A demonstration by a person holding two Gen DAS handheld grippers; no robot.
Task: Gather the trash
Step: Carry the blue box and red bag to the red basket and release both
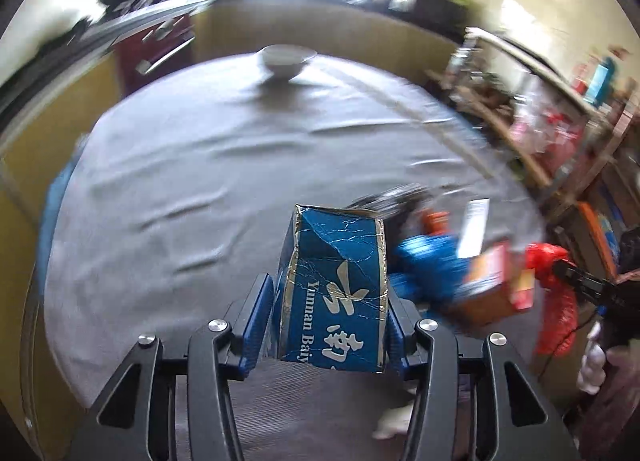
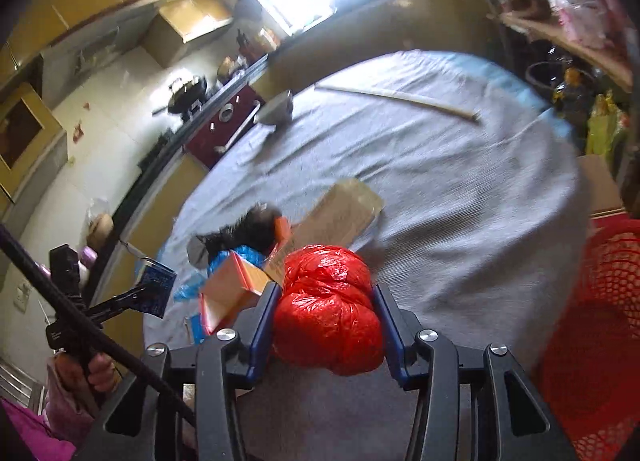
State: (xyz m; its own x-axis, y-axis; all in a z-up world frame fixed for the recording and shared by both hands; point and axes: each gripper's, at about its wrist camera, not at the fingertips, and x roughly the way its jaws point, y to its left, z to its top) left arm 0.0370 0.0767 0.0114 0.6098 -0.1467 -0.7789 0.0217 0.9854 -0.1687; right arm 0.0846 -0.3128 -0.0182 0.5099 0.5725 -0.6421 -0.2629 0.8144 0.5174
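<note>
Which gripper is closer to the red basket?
Right. The right gripper, shut on the red bag, is just beside the red basket; the left gripper, holding the blue box, is across the trash pile.

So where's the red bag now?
The red bag sits squeezed between the right gripper's jaws, low in the right wrist view, just right of the orange box.

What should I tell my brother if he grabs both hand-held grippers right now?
Left hand-held gripper: shut on the blue box.
Right hand-held gripper: shut on the red plastic bag.
Red basket: beside the table, at the right.
Done: both pieces gripped.
Left: drop them in, probably that basket; then the orange box, blue wrapper, cardboard and black clump.
</note>
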